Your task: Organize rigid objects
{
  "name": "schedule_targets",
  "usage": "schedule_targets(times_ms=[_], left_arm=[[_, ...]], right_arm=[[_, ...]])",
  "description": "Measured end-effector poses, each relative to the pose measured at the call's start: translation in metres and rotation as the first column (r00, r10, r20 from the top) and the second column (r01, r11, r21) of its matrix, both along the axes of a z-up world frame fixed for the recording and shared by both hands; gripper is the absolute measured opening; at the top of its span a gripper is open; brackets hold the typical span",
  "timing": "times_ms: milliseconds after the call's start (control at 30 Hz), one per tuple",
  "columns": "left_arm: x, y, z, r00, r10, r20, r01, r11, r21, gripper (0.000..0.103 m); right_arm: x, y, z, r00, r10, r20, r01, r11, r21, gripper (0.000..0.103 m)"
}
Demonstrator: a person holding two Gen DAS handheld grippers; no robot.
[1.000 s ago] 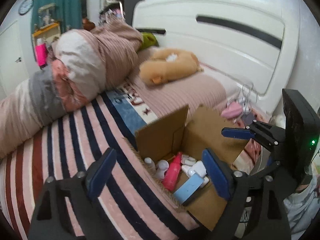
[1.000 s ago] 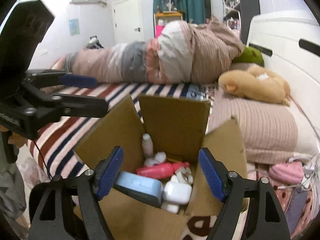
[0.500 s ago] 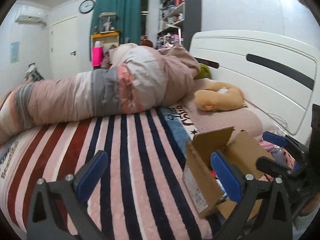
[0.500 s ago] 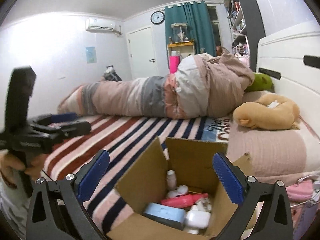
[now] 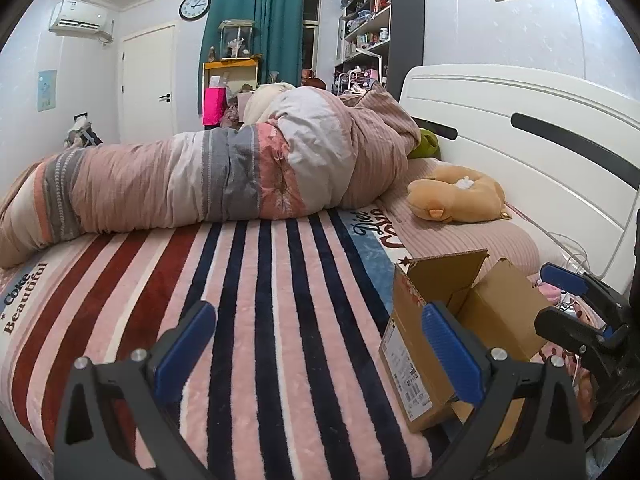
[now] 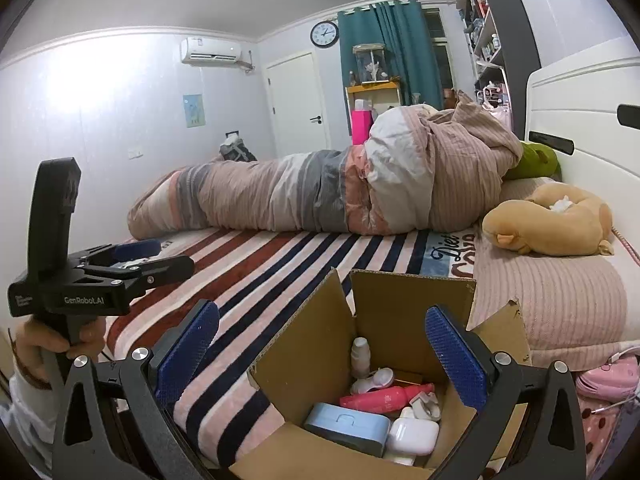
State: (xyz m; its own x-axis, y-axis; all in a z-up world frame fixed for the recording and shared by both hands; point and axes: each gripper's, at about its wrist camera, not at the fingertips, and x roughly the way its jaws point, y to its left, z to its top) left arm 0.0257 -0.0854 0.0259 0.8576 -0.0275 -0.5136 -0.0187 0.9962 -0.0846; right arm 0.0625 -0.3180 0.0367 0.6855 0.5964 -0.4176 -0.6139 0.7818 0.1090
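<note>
A cardboard box (image 6: 384,312) stands with its flaps up on the striped blanket (image 5: 256,300) of the bed, just beside the ribbed pink pillow (image 6: 548,304) that lies toward the white headboard (image 5: 520,152). Inside the box lie the sorted things: a pale blue case (image 6: 347,429) at the near side, a white earbud case (image 6: 412,437) touching it, a pink bottle (image 6: 384,398) on its side behind them, and a small white bottle (image 6: 360,357) standing upright against the far wall of the box. The right gripper (image 6: 320,364) hangs above the near edge of the box, its blue fingers (image 6: 454,356) spread wide and released, with nothing between them. The left gripper (image 5: 316,354) is off to the striped-blanket side of the box, also released, its fingers (image 5: 186,342) wide apart over bare blanket, the other finger in front of the box's labelled side. A person's hand (image 6: 60,340) grasps its handle. Beyond the box, a rolled quilt (image 5: 208,176) lies across the bed, and a tan plush toy (image 5: 460,196) rests on the pillow near the headboard.
</note>
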Motion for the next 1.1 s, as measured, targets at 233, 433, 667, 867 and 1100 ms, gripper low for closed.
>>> schedule_targets(times_ms=[233,433,667,867,1100], left_arm=[[-0.001,0.001,0.000,1.000,0.012,0.002,-0.012,1.000,0.000,0.102],[0.000,0.001,0.000,1.000,0.013,0.002,-0.013,1.000,0.003,0.102],[0.000,-0.003,0.000,1.000,-0.008,0.000,0.008,1.000,-0.006,0.102],[-0.006,0.002,-0.001,1.000,-0.023,0.010,0.023,0.999,-0.024,0.102],[-0.008,0.010,-0.004,1.000,-0.010,0.005,0.010,1.000,-0.016,0.102]], right_arm=[[0.000,0.000,0.001,1.000,0.005,-0.001,-0.005,1.000,-0.003,0.103],[0.000,0.000,0.001,1.000,0.010,0.001,-0.010,1.000,-0.007,0.103],[0.008,0.003,0.001,1.000,0.013,-0.018,-0.014,0.999,-0.038,0.103],[0.002,0.004,0.000,0.999,0.006,-0.038,-0.007,0.999,-0.047,0.103],[0.002,0.005,-0.003,0.998,-0.010,-0.058,0.007,0.998,-0.055,0.103]])
